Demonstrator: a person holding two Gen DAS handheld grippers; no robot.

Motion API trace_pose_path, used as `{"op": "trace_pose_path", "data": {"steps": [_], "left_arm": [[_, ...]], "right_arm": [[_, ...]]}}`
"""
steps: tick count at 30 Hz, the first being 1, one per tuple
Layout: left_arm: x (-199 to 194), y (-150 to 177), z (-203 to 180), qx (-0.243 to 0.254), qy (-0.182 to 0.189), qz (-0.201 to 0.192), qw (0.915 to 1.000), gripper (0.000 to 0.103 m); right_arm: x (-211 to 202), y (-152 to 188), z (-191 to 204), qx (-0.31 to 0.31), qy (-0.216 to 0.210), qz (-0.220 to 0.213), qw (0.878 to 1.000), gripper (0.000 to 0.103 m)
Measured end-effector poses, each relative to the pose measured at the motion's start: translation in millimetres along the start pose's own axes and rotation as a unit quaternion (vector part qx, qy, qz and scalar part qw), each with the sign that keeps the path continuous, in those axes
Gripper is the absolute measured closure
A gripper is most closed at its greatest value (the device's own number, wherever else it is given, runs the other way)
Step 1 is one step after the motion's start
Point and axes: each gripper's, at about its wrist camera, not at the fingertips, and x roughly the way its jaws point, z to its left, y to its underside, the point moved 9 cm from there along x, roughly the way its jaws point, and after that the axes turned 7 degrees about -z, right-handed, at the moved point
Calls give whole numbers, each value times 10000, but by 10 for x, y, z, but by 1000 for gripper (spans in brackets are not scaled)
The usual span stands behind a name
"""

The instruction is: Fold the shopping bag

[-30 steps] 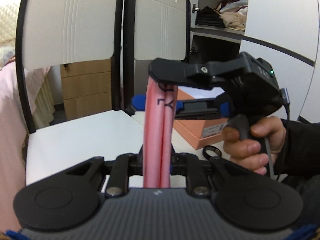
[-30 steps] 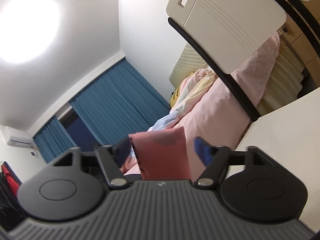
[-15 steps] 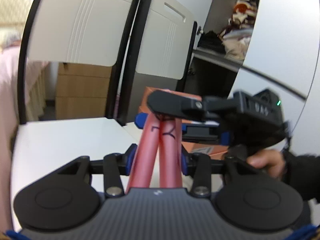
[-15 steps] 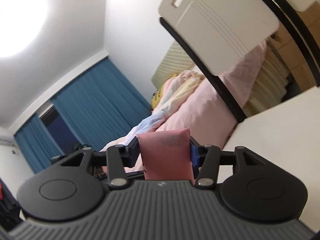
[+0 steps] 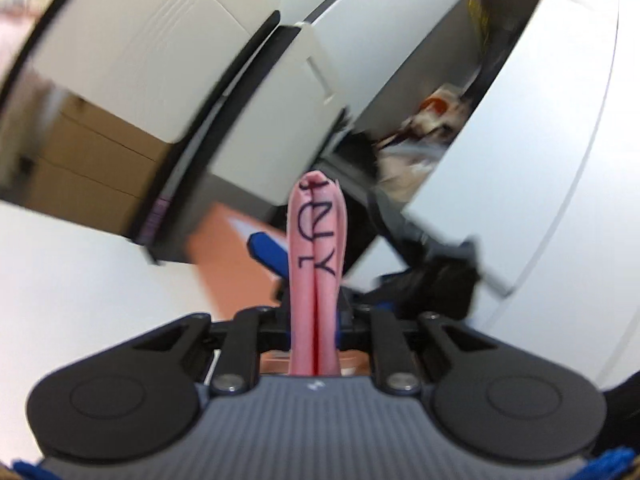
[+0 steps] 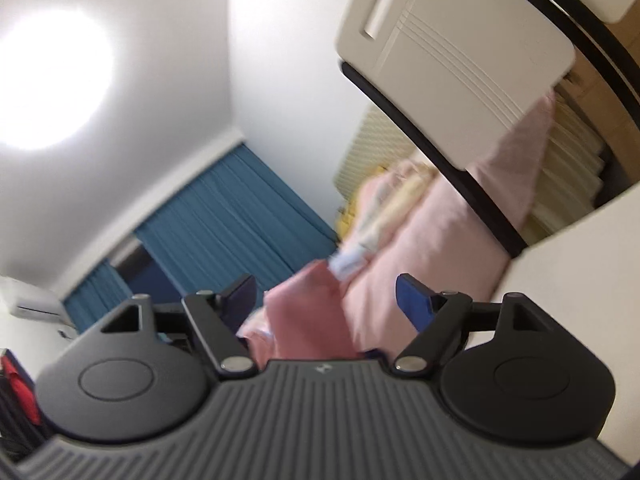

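bag: pink shopping bag (image 5: pixel 318 264), squashed into a narrow upright double roll with dark lettering, standing up between the fingers of the left gripper (image 5: pixel 316 320)
left gripper: jaws closing and pinched in tight on the bag, pads right up against the fabric
right gripper: in its own camera the right gripper (image 6: pixel 326 300) is opening up, blue pads well apart; a loose pink bit of the bag (image 6: pixel 308 320) sits between them, but neither pad presses on it
hard to see: the left view is smeared with motion blur, so the right gripper (image 5: pixel 432 260) there is just a dark blob with a blue pad (image 5: pixel 268 254) poking out beside the bag
cut off: the bag's lower end drops behind the gripper body in both views
only in left view: white table (image 5: pixel 80 280), orange box (image 5: pixel 224 248), two chair backs (image 5: pixel 160 52), open cupboard (image 5: pixel 448 120) with blurry stuff inside
only in right view: blue curtains (image 6: pixel 224 216), ceiling light (image 6: pixel 48 80), pink bedding (image 6: pixel 432 240), one chair back (image 6: pixel 452 60)
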Motion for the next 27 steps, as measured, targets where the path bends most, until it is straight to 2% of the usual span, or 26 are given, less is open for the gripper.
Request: {"op": "trace_pose_path", "data": {"steps": [2, 4, 6, 7, 8, 9, 12, 13, 15, 18, 19, 21, 23, 27], "left_arm": [[-2, 11, -17, -68, 163, 84, 9998, 85], [48, 97, -81, -3, 362, 369, 9987, 85], [110, 188, -158, 175, 430, 625, 9970, 84], [127, 217, -177, 224, 430, 696, 9964, 83], [135, 235, -181, 235, 430, 747, 9960, 83], [143, 247, -181, 230, 425, 787, 9957, 82], [170, 238, -147, 75, 388, 813, 9959, 72], [166, 216, -128, -61, 387, 782, 9962, 63], [126, 162, -87, -351, 423, 666, 9963, 59], [93, 135, -89, -337, 453, 581, 9967, 67], [92, 143, -120, -253, 477, 584, 9968, 76], [103, 169, -191, -4, 440, 613, 9971, 82], [129, 195, -238, 485, 164, 593, 9969, 84], [127, 250, -310, 1330, -514, 520, 9884, 85]], "right_arm": [[-19, -10, 15, 211, -261, 97, 9994, 24], [-29, 17, 25, 275, -340, 233, 9988, 29], [-31, 54, 27, 224, -317, 362, 9986, 46], [-39, 68, 28, 227, -320, 395, 9985, 51], [-49, 80, 44, 242, -387, 432, 9980, 66], [-55, 94, 67, 193, -407, 485, 9978, 74], [-86, 114, 134, -60, -333, 526, 9980, 77], [-100, 119, 148, -126, -294, 515, 9982, 79], [-122, 145, 160, -178, -261, 524, 9981, 80], [-150, 161, 166, -164, -310, 516, 9981, 80], [-163, 156, 166, -171, -323, 503, 9981, 80], [-190, 138, 164, -242, -338, 475, 9980, 78], [-220, 113, 160, -400, -299, 455, 9977, 72], [-433, -12, 164, -896, 81, 307, 9955, 70]]}}
